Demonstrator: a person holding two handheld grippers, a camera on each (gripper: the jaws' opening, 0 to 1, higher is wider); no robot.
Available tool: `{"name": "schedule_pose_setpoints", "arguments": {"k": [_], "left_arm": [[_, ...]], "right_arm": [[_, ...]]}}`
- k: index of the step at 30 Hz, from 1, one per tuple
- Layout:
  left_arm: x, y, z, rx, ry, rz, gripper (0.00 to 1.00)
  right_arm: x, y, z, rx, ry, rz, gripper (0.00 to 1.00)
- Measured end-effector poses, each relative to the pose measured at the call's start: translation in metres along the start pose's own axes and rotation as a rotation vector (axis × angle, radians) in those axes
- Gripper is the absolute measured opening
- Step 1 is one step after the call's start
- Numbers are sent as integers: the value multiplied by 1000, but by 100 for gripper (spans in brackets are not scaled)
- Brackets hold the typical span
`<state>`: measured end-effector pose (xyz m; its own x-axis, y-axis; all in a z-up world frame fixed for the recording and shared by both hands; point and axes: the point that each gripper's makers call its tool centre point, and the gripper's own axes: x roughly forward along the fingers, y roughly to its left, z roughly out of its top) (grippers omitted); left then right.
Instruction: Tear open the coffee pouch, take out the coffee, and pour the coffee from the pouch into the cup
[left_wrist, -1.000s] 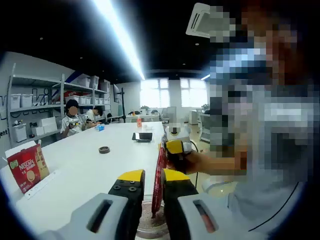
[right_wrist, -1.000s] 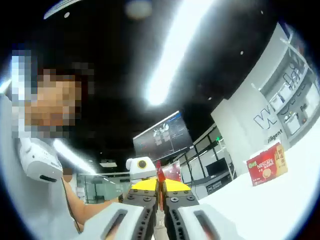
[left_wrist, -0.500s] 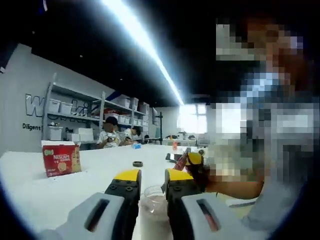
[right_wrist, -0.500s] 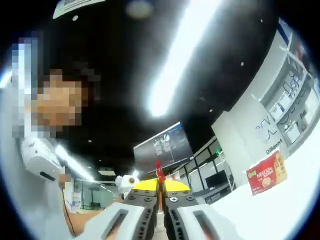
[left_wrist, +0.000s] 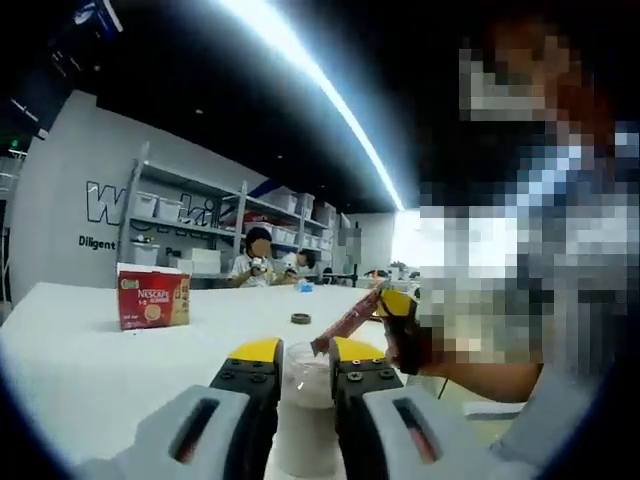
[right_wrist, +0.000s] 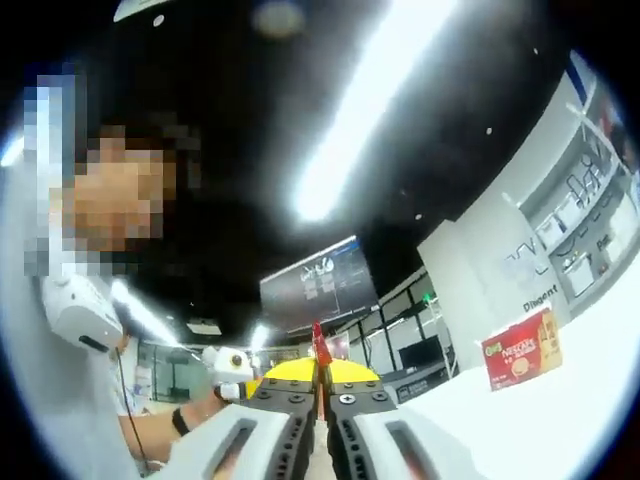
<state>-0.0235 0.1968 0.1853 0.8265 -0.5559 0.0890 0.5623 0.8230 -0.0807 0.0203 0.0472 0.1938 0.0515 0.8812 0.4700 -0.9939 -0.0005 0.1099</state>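
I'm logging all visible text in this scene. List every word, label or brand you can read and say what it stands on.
"NESCAFE": on the red coffee box standing on the white table; also on the same box in the right gripper view.
"W…": large dark letters on the grey wall, partly hidden by the shelving.
"Diligent": small line on that wall, legible in both views.
Small print on the box, the screen and the red coffee pouch: too blurred to read.

A long white table (left_wrist: 90, 340) stretches ahead of the left claw. A clear plastic cup (left_wrist: 303, 415) stands on it between that claw's jaws. A red Nescafé box (left_wrist: 152, 298) sits upright to the claw's left, a small dark ring (left_wrist: 300, 319) farther ahead, and a small blue item (left_wrist: 303, 287) beyond.
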Motion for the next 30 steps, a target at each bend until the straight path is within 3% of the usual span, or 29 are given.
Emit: {"name": "schedule_pose_setpoints", "arguments": {"k": [2,3,4,6,7,9,10,12,14,16,18,21,23,27,29,30], "left_arm": [[1,-2,0,-14,-7,-23,21],[1,-2,0,-25,-8,-27,21],[1,-1,-1,-28,-8,-28,21],[0,0,-3,-30,-6,-22,21],[0,1,-4,-32,-6,-20,21],[0,1,-6,-39,-7,-20,21],[0,1,-6,-41,-6,-21,21],[2,-1,-8,-41,-1,-24,21],[4,-2,-10,-41,8,-26,21],[6,-5,-10,-33,17,-29,21],[7,-7,-11,-21,27,-32,21],[8,-7,-14,-19,34,-31,21],[9,-6,-15,-21,38,-29,21],[8,-7,-16,-22,38,-30,21],[7,-6,-17,-21,41,-27,21],[7,-5,-17,-21,40,-26,21]], "right_arm": [[-1,5,14,38,-69,35,3],[-2,5,15,33,-69,32,3],[-1,6,15,31,-66,31,3],[-1,0,1,-25,22,1,3],[0,0,1,-30,18,3,3],[-3,4,12,27,-53,29,3],[-4,3,12,23,-48,28,3],[-4,-3,1,-31,28,-5,3],[-4,4,12,26,-37,32,3],[-5,3,14,21,-44,29,3],[-4,0,2,-21,25,16,3],[-3,4,11,25,-34,41,3],[-2,1,3,-11,19,25,3],[-1,4,13,29,-35,54,3],[0,-1,3,-9,24,29,3],[2,-1,2,-5,20,30,3]]}}
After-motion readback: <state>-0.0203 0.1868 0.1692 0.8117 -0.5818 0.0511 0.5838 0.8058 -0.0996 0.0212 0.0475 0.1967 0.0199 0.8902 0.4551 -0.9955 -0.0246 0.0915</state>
